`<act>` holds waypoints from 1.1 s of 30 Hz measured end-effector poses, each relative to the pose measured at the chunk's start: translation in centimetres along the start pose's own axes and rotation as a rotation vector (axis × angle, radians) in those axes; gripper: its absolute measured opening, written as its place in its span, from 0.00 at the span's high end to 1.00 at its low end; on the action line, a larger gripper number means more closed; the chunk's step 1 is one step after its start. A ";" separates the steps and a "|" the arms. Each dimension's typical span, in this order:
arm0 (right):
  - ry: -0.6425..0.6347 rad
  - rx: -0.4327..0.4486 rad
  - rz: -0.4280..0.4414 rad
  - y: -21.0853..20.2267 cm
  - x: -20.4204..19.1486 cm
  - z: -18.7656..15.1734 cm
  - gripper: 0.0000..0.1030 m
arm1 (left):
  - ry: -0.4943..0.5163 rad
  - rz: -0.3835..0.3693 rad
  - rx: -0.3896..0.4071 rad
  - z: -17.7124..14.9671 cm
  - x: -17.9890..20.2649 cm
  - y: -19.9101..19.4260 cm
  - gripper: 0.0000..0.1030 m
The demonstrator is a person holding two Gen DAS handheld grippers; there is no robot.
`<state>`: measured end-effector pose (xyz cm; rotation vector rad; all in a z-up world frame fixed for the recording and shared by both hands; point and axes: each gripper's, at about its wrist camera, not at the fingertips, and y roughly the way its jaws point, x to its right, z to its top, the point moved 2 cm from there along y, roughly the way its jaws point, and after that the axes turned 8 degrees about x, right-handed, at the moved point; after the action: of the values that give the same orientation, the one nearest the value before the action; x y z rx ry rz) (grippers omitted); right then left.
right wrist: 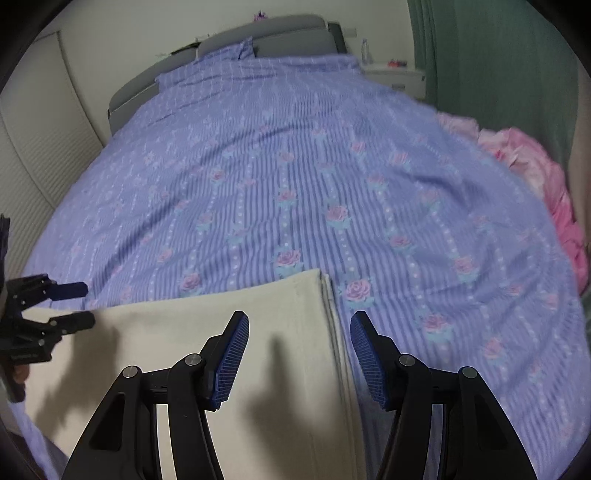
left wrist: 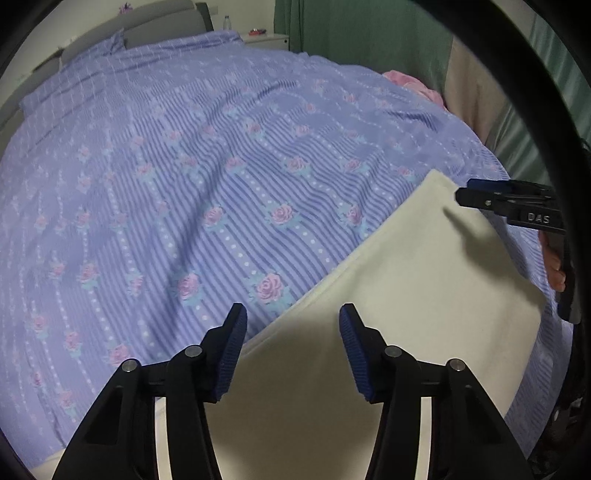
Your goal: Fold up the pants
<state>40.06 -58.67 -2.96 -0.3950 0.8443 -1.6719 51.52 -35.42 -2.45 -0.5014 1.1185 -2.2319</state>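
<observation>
The cream pants [left wrist: 424,280] lie folded flat in a rectangle on the purple floral bedspread [left wrist: 184,166], near the bed's front edge. My left gripper [left wrist: 293,314] is open and empty, hovering over the pants' left end. My right gripper [right wrist: 299,319] is open and empty above the pants [right wrist: 221,339], over their layered right edge. The right gripper also shows at the right of the left wrist view [left wrist: 463,190], and the left gripper at the left of the right wrist view [right wrist: 86,304]. Neither touches the fabric.
A pink garment [right wrist: 535,177] is bunched at the bed's right side. A grey headboard [right wrist: 288,33] and a white nightstand [right wrist: 395,74] with a bottle stand at the far end. Green curtains [right wrist: 498,55] hang on the right, a white wardrobe [right wrist: 37,147] on the left.
</observation>
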 end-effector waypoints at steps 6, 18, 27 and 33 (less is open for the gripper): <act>0.079 -0.082 0.030 2.7 1.7 -1.2 0.47 | -0.005 0.022 -0.015 0.4 0.3 1.7 0.53; 0.083 -0.084 0.039 3.0 2.7 -1.2 0.88 | -0.007 0.071 0.021 1.0 1.5 2.1 0.53; 0.091 -0.020 0.117 -3.1 3.1 -1.2 0.47 | -0.053 0.096 0.126 0.3 4.5 -2.1 0.45; 0.112 -0.096 0.166 -3.7 3.7 -4.7 0.47 | -0.077 0.115 0.118 -0.8 8.0 -2.8 0.45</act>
<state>33.36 -60.37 -4.15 -0.2901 1.0157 -1.5144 44.05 -38.80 -0.13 -0.4577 0.9466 -2.1451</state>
